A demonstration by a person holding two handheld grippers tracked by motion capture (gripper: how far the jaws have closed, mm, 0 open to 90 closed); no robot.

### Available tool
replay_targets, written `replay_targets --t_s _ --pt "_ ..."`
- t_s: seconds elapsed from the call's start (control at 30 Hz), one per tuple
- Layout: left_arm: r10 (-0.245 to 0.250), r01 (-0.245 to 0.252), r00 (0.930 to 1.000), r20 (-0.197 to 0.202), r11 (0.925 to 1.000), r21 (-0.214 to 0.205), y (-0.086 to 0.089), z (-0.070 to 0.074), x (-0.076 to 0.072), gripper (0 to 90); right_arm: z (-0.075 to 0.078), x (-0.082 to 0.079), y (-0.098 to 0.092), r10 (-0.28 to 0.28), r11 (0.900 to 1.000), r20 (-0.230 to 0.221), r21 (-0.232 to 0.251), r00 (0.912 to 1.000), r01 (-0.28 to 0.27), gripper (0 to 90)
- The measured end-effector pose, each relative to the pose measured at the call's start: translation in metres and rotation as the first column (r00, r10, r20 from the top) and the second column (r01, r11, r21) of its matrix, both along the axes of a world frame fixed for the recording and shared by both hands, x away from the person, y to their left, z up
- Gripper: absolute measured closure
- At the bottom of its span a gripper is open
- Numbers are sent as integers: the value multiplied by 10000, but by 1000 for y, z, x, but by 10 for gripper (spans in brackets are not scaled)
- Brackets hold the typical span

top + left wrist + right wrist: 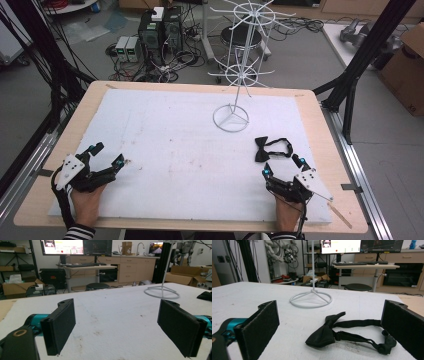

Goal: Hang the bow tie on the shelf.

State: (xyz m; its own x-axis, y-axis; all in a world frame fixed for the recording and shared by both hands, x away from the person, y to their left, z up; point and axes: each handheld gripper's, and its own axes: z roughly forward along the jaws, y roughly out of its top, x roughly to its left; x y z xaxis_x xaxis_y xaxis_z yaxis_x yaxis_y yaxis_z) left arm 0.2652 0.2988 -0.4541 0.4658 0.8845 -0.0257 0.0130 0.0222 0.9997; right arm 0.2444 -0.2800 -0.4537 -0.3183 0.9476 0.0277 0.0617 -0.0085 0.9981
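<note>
A black bow tie (262, 148) with its strap looped to the right lies flat on the white mat, right of centre; in the right gripper view the bow tie (324, 333) sits just ahead of the jaws. My right gripper (284, 166) rests on the mat just behind it, open and empty. A white wire display stand (231, 119) with hook arms rises from a round base beyond the tie; its base (311, 299) and its base (162, 292) show farther off. My left gripper (106, 153) lies open near the mat's front left, nothing between its jaws.
The white mat (175, 145) covers a wooden table (325, 130). Black frame posts (360, 65) stand at the table's sides. On the floor beyond are computers and cables (160, 35). A cardboard box (407, 70) sits at the far right.
</note>
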Motion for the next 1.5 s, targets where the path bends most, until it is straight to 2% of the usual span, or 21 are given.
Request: replay_targets --t_s 0.27,0.5,0.83,1.1,1.23,1.3,1.37,1.5 --pt "-43 43 10000 -14 10000 -15 1 0 0 152 0 -1 0 47 9999 -26 111 10000 -46 6" --pt "-69 69 10000 -22 9999 -100 1 0 0 152 0 0 1 22 10000 -80 9 10000 -21 6" --pt "-64 65 9999 115 10000 -12 0 0 -1 152 0 0 1 41 10000 -67 -26 10000 -41 6" --pt "-47 47 10000 59 10000 -11 0 0 -1 152 1 1 2 -56 9999 -73 -135 10000 55 6" --pt "-58 58 10000 41 10000 -21 0 0 -1 152 2 3 1 27 9999 -324 -125 9995 -31 6" --pt "-45 45 10000 43 10000 -23 0 0 0 152 3 4 1 -42 9996 -477 -267 9989 30 6" --pt "-55 55 10000 46 10000 7 0 0 -1 152 7 7 -1 -47 9997 -838 -263 9965 25 6" --pt "-82 82 10000 49 10000 -11 0 0 -1 152 18 12 -4 -155 9990 -932 -426 9955 115 6"
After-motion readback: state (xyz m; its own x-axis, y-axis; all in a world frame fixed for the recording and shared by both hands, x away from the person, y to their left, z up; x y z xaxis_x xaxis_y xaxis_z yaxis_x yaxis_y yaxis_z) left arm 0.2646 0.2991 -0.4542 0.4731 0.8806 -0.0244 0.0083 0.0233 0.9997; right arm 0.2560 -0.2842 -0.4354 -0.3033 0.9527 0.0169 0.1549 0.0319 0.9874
